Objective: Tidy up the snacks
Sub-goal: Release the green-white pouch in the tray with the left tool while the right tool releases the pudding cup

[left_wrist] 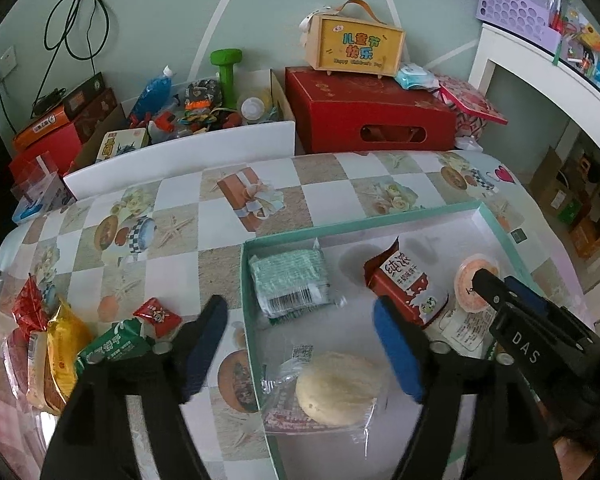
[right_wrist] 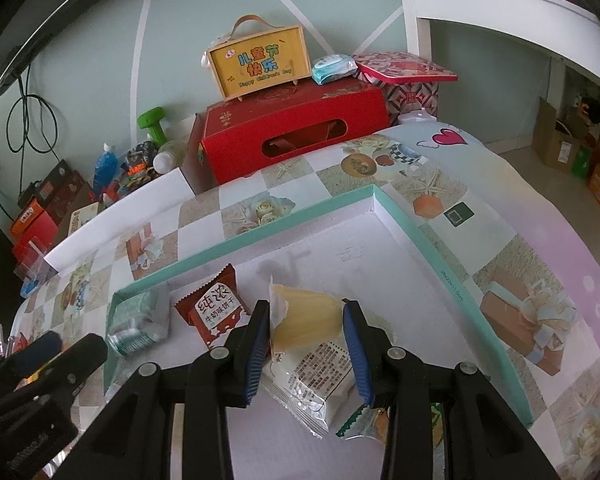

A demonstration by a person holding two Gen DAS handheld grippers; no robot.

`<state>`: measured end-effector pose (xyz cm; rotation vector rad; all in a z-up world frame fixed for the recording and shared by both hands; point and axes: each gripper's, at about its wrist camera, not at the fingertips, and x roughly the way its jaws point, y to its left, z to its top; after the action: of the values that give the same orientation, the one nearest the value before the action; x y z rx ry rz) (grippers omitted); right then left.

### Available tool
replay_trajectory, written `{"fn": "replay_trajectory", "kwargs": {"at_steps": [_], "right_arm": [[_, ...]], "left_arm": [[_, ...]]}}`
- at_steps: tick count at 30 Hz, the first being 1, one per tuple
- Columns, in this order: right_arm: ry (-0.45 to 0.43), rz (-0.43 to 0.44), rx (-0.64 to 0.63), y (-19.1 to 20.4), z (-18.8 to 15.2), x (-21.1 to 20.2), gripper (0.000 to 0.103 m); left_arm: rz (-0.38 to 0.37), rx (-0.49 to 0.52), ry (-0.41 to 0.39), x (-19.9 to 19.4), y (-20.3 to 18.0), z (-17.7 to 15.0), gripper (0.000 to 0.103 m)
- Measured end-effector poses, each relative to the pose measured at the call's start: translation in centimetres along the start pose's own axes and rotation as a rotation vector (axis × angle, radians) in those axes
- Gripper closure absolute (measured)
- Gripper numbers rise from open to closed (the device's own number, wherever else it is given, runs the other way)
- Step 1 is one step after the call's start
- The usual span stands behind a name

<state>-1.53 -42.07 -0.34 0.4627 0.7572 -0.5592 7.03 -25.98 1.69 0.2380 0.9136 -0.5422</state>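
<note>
A teal-rimmed white tray [left_wrist: 243, 280] [right_wrist: 420, 232] lies on the patterned tablecloth. Inside it are a green packet [left_wrist: 288, 280] [right_wrist: 140, 316], a red biscuit packet [left_wrist: 400, 284] [right_wrist: 216, 308] and a round pale pastry [left_wrist: 336, 388] in clear wrap. My left gripper [left_wrist: 300, 300] [right_wrist: 74, 340] stands open over the tray's left wall, above the pastry without touching it. My right gripper [right_wrist: 306, 304] [left_wrist: 494, 278] is shut on a yellow jelly cup [right_wrist: 304, 316] [left_wrist: 472, 276], tilted over a white printed packet [right_wrist: 312, 372]. Loose snacks wait left of the tray: a red candy [left_wrist: 158, 316], a green packet [left_wrist: 112, 346], a yellow packet [left_wrist: 62, 352].
Behind the table stand a red gift box [left_wrist: 372, 116] with a yellow handled box [left_wrist: 354, 46] on top, and a white bin [left_wrist: 188, 148] of clutter. A white shelf [left_wrist: 540, 80] rises at the right. The table's right edge drops to the floor.
</note>
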Motion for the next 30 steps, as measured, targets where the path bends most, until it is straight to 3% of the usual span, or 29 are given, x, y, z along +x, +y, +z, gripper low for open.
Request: {"fn": "replay_trajectory", "kwargs": {"at_steps": [3,5,7,12,14,19,30], "right_arm": [[0.007,-0.008,0.009,-0.1,0.0,0.2,0.057],[0.007,-0.025,0.012,-0.2,0.0,0.1,0.038],[0.008,-0.035,0.011,-0.1,0.0,0.1,0.035],[0.019,-0.056,-0.001,0.1,0.0,0.4,0.018],[0.02,-0.063,-0.005,0.2,0.0,0.4,0.014],[0.024,-0.084,-0.003,0.1,0.0,0.6,0.0],[0.04,-0.119,0.0,-0.4,-0.2,0.9,0.0]], "left_arm": [[0.01,-0.011,0.016,0.2,0.2,0.0,0.023],[0.018,-0.02,0.027,0.5,0.4,-0.1,0.02],[0.026,-0.03,0.034,0.7,0.7,-0.1,0.019],[0.054,-0.065,0.042,0.9,1.5,-0.2,0.017],[0.062,-0.08,0.043,1.0,1.9,-0.2,0.008],[0.096,-0.117,0.031,0.9,2.8,-0.2,0.0],[0.104,-0.152,0.031,0.9,3.8,-0.2,0.0]]}}
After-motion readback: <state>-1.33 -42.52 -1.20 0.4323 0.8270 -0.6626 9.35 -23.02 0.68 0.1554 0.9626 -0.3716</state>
